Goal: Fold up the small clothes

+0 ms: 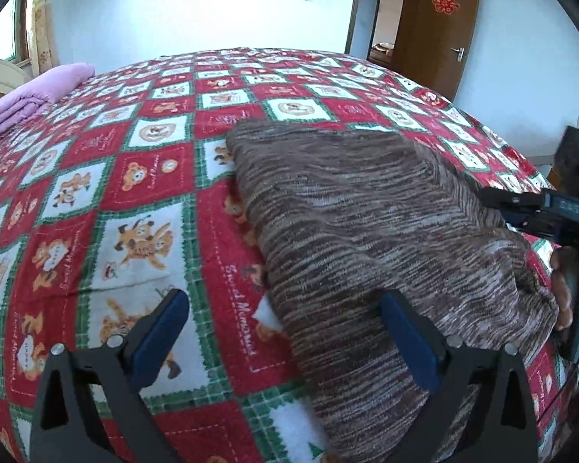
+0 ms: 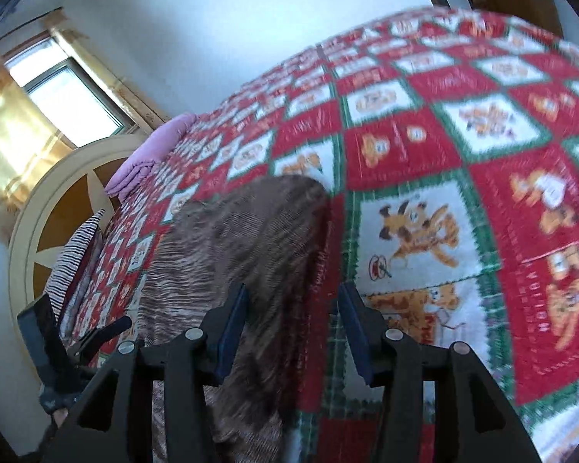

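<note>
While the brown-and-cream striped knit garment [image 1: 366, 223] is lying folded into a thick slab on the red, white and green bear-print quilt [image 1: 143, 177], we are holding the left gripper [image 1: 285, 332] spread wide, gripping nothing, its right pad over the knit's near edge. The right gripper [image 2: 293, 332] is also spread and holding nothing, straddling the fold's side. We are judging 1 risk: pads catching only the top layer, or snagging quilt, and dragging the stack askew. Open quilt is lying to the left; the folded lilac blanket [image 1: 31, 100] is sitting well apart
</note>
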Tool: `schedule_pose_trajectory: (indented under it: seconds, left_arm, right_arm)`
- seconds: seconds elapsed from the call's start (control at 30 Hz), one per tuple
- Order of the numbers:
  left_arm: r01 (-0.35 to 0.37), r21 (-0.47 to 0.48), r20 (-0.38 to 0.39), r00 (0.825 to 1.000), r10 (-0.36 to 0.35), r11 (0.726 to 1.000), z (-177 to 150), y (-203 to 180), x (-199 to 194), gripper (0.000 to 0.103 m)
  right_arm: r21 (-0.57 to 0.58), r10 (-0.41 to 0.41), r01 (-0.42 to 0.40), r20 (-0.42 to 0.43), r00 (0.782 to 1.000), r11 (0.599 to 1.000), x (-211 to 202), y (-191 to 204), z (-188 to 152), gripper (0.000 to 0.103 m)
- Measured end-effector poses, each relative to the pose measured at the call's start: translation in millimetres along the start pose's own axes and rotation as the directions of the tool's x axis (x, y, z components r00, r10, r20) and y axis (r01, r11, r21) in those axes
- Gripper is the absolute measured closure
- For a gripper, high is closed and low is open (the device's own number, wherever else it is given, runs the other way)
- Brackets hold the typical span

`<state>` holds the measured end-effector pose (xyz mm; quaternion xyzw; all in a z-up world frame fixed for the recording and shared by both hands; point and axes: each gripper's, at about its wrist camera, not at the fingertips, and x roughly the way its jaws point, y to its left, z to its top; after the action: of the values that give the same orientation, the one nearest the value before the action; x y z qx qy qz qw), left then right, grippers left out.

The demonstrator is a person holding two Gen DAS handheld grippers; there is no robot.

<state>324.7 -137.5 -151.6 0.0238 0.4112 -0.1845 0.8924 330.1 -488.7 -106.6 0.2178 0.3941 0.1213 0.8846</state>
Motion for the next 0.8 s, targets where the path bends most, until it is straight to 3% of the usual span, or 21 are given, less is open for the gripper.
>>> schedule_pose_trajectory:
  seconds: [0.2,0.37,0.6,0.8]
  left_arm:
    - [0.044,-0.034,-0.012,0.999,-0.045,0.998,3.4,2.7,4.0,0.001]
    - [0.047,-0.008,0.003,0.999,-0.047,0.999,3.1,-4.8,2.6,0.001]
    - [0.143,-0.037,-0.02,0.989,-0.144,0.989,4.0,-2.3,9.6,0.002]
    - [0.237,-0.075,-0.02,0.971,-0.239,0.969,3.9,3.5,13.0,0.011]
  right_arm:
    - [0.035,0.04,-0.04,-0.012,0.999,0.999,11.6,-8.1,9.1,0.053]
    - [0.054,0.064,-0.064,-0.008,0.998,0.997,23.7,-11.6,18.0,0.053]
    - [0.037,0.128,-0.127,-0.031,0.991,0.991,41.5,-7.5,24.3,0.053]
    - [0.026,0.198,-0.197,-0.044,0.979,0.98,48.3,-4.7,24.2,0.053]
